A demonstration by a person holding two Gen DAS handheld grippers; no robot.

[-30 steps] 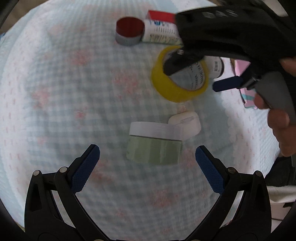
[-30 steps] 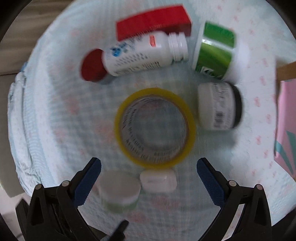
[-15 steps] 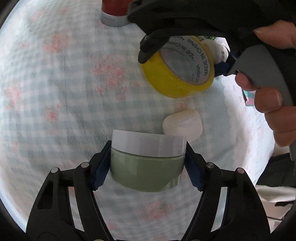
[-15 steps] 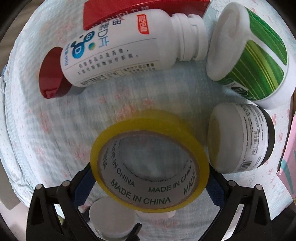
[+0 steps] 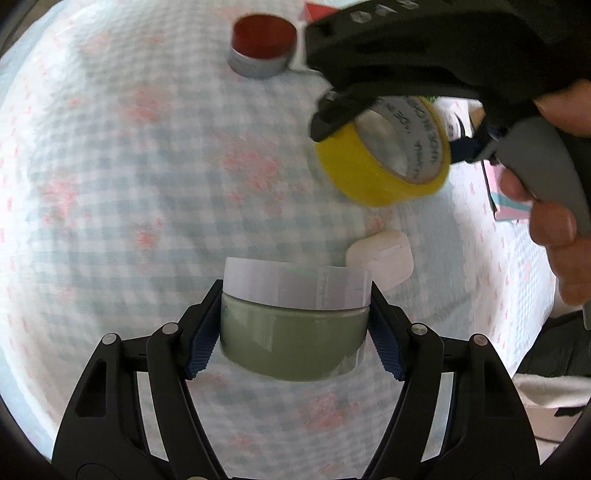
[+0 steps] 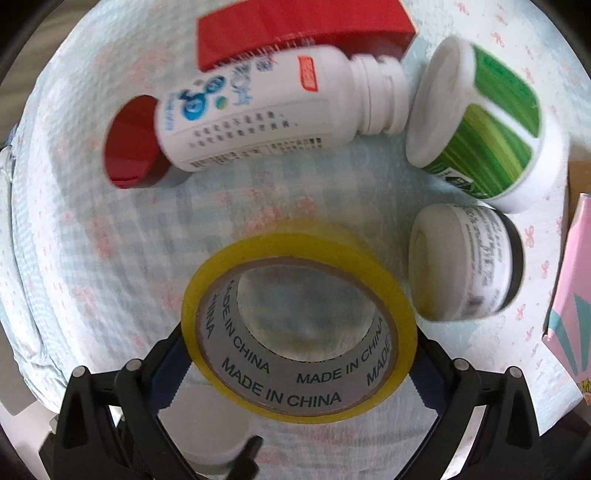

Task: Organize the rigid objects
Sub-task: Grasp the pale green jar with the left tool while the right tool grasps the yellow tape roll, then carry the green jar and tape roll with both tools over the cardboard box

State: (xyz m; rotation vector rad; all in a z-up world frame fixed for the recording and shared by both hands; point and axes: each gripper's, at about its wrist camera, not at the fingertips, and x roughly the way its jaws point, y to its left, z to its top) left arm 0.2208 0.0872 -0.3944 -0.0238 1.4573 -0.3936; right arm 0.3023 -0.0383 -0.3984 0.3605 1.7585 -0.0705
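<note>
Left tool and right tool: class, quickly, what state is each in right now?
Left tool: closed on the green jar, white lid forward.
Right tool: closed on the yellow tape roll.

Surface: checked cloth (image 6: 92, 258)
On it: red box (image 6: 295, 26), white bottle (image 6: 266, 107), red cap (image 6: 129, 147), green-striped tub (image 6: 487, 122), black-based jar (image 6: 465, 266), white case (image 5: 380, 258)

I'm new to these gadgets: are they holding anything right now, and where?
Yes. The left hand-held gripper clamps the green jar by its sides, below the white lid. The right hand-held gripper clamps the yellow tape roll across its outer rim.
</note>
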